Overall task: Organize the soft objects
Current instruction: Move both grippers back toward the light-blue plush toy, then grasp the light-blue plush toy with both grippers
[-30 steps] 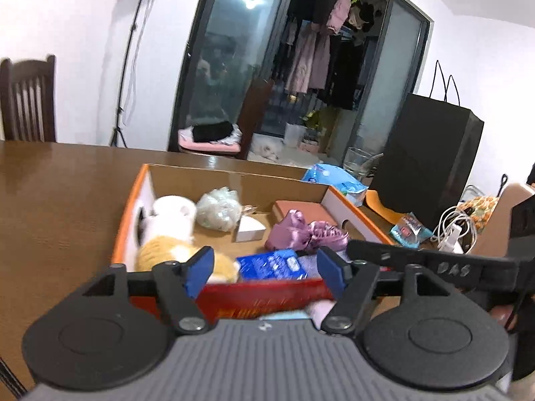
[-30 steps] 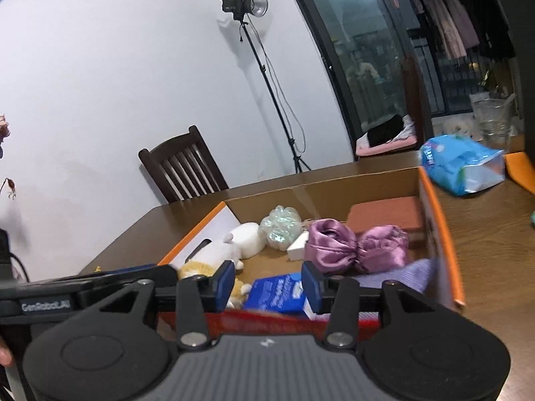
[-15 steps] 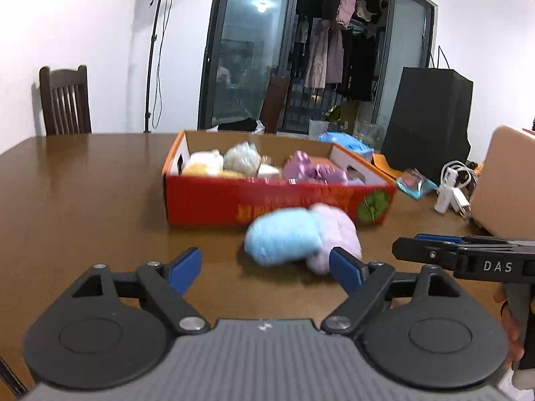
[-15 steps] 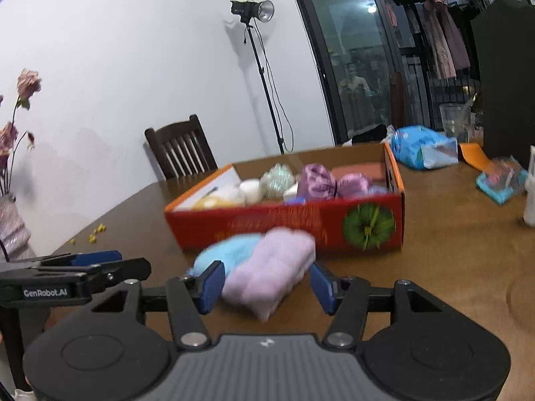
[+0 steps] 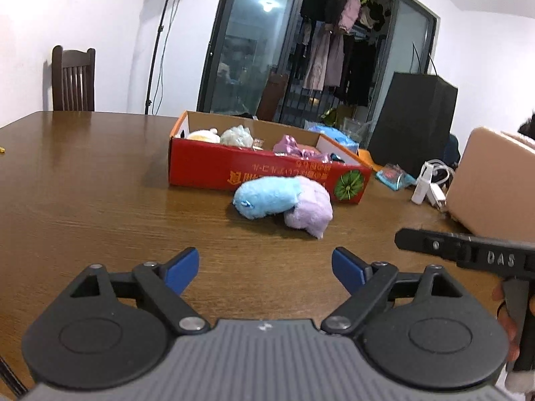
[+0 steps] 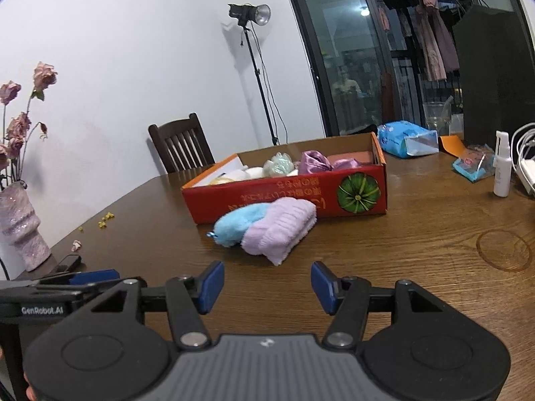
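Lying touching: blue towel [image 5: 265, 197], purple towel [image 5: 309, 210].

Both wrist cameras look low across the table [image 5: 83, 180] at the red box [image 5: 214, 170]; the left stands left of the right.

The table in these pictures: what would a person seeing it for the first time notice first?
Probably the red box in the middle of the table, filled with soft things. Just in front of it lie a blue fluffy cloth and a purple fluffy cloth, touching each other. Nearer the camera, the left gripper and right gripper are both open and empty.
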`<state>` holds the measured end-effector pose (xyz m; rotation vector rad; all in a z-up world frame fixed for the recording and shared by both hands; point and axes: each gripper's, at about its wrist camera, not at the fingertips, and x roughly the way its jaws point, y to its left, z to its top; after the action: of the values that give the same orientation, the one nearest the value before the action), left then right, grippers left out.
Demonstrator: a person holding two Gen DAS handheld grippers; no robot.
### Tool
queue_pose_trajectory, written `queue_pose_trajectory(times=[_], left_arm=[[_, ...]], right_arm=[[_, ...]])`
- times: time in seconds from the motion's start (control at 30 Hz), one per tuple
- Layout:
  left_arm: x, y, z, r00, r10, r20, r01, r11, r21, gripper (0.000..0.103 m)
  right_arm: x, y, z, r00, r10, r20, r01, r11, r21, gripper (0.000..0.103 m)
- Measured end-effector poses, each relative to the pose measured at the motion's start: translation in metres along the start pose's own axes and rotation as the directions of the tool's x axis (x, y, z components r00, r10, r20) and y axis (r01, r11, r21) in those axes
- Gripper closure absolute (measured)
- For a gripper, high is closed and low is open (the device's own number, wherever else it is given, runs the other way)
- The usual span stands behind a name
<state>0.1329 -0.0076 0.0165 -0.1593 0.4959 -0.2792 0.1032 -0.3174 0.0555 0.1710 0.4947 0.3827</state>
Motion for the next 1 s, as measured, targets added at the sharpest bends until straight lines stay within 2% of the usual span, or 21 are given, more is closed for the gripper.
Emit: queue_pose_trajectory(times=[0.2,0.37,0.5,0.63,0.7,0.77,0.83,0.87,0.93,1.0], left_arm=[[0.019,0.002,0.007,0.999,0.036,0.020,-0.035,0.999,-0.024,0.015],[0.052,0.010,0.028,0.999,0.029,0.027,-0.028,0.999,-0.037,0.015],[0.090,0.026,0.053,1.000,0.005,0.005,-0.004,0.997,-0.083,0.019],[0.122,0.046,0.068,0.997,-0.061,-0.041,0.055,0.989,-0.135,0.027],[0.136,0.055,0.068,0.993,-0.101,-0.067,0.089,0.981,-0.173,0.030],[0.149,0.059,0.066,0.990,-0.104,-0.096,0.084,0.978,-0.192,0.033],[0.158,0.061,0.061,0.985,-0.120,-0.121,0.095,0.976,-0.195,0.034],[0.159,0.062,0.059,0.983,-0.135,-0.127,0.108,0.974,-0.197,0.035],[0.159,0.063,0.059,0.979,-0.159,-0.130,0.130,0.970,-0.207,0.037],[0.162,0.064,0.058,0.972,-0.182,-0.148,0.148,0.966,-0.212,0.041]], right_arm=[[0.013,0.002,0.002,1.000,0.014,-0.014,-0.014,1.000,-0.010,0.046],[0.039,-0.002,0.018,0.999,0.049,-0.008,-0.049,0.999,0.001,0.047],[0.075,-0.007,0.039,0.998,0.060,-0.020,-0.060,0.998,0.009,0.048],[0.115,-0.005,0.061,0.995,0.095,-0.032,-0.095,0.995,0.007,0.057],[0.138,-0.004,0.069,0.992,0.114,-0.046,-0.114,0.993,-0.005,0.059],[0.164,-0.007,0.076,0.990,0.115,-0.083,-0.116,0.993,-0.004,0.060],[0.189,-0.007,0.078,0.982,0.106,-0.156,-0.110,0.994,-0.019,0.060],[0.197,-0.006,0.077,0.976,0.100,-0.192,-0.110,0.993,-0.042,0.064],[0.202,-0.003,0.072,0.976,0.092,-0.199,-0.110,0.990,-0.084,0.063],[0.199,-0.009,0.070,0.972,0.113,-0.208,-0.130,0.989,-0.073,0.064]])
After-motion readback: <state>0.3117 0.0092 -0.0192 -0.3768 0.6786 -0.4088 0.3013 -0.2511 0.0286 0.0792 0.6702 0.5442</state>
